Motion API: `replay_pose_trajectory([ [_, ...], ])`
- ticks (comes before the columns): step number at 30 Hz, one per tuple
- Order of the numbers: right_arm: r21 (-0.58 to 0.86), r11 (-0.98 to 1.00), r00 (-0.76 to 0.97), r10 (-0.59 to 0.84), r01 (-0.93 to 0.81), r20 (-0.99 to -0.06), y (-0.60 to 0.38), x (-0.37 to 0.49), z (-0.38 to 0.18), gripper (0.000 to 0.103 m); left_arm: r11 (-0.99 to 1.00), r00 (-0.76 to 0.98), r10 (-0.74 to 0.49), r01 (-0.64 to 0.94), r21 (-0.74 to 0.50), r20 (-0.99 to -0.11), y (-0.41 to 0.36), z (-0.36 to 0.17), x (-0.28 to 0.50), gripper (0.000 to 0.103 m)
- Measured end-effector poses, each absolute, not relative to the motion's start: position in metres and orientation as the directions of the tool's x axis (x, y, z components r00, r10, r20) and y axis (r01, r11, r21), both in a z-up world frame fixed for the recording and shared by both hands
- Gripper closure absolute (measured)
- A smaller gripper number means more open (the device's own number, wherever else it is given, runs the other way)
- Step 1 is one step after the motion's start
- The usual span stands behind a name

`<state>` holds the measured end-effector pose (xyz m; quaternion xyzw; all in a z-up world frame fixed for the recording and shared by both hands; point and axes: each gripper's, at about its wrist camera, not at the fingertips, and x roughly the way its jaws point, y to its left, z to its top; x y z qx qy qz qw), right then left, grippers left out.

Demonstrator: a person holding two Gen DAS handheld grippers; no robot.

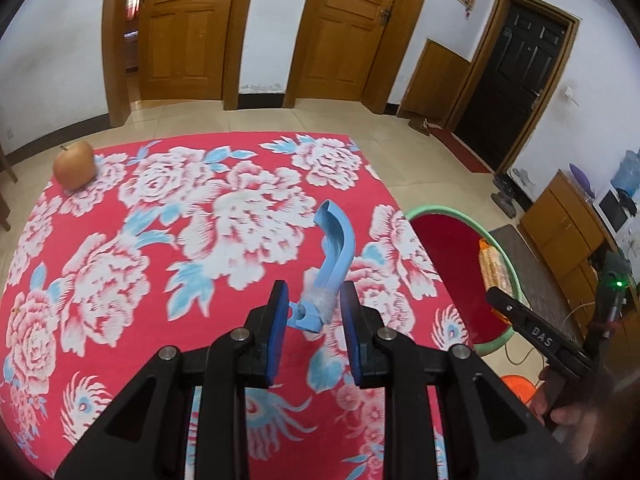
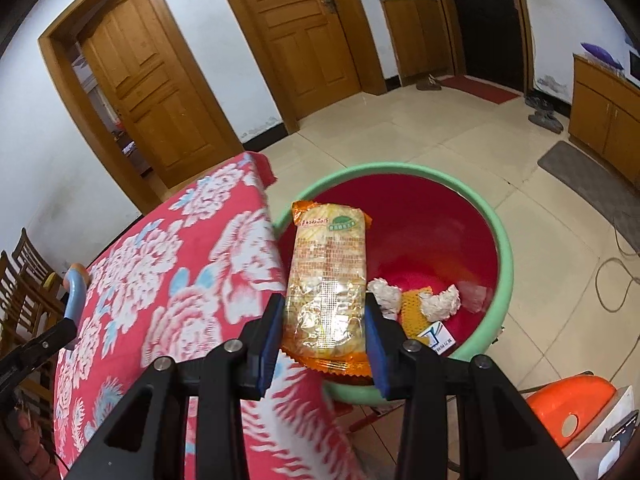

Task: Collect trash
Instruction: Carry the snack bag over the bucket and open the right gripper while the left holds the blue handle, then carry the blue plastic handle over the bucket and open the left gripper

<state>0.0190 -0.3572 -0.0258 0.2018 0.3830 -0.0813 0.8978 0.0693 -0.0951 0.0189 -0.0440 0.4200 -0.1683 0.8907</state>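
Note:
My left gripper (image 1: pixel 314 308) is shut on a curved light-blue plastic piece (image 1: pixel 335 248) with tape round its base, held above the floral tablecloth (image 1: pixel 180 220). My right gripper (image 2: pixel 323 320) is shut on an orange-edged snack packet (image 2: pixel 328 276), held over the near rim of the red basin with a green rim (image 2: pixel 505 264). The packet (image 1: pixel 496 268) and the basin (image 1: pixel 448 256) also show at the right of the left wrist view. In the basin lie white crumpled paper (image 2: pixel 384 294), a yellow scrap and a small card. The blue piece (image 2: pixel 76 292) shows at the left edge of the right wrist view.
An apple (image 1: pixel 75 165) sits at the table's far left corner. An orange plastic object (image 2: pixel 568 408) and a box stand on the floor by the basin. Wooden chairs (image 2: pixel 24 276) stand left of the table. A cable (image 2: pixel 608 276) lies on the tiled floor.

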Motion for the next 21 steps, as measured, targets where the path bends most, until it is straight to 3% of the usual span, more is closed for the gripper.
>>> replay_pose_trajectory([
  [9, 0.341, 0.874, 0.684, 0.013, 0.347, -0.729, -0.386, 0.02, -0.042, 0.057, 0.927, 0.561, -0.356, 0.316, -0.204, -0.747, -0.131, 0.014, 0.075, 0.077],
  [13, 0.354, 0.87, 0.709, 0.006, 0.344, -0.705, -0.394, 0.013, -0.035, 0.047, 0.919, 0.55, -0.364, 0.345, -0.192, -0.752, -0.151, 0.011, 0.078, 0.077],
  [21, 0.382, 0.847, 0.741, -0.021, 0.37, -0.671, -0.409, -0.003, -0.024, 0.042, 0.888, 0.522, -0.39, 0.431, -0.16, -0.758, -0.2, 0.009, 0.083, 0.077],
])
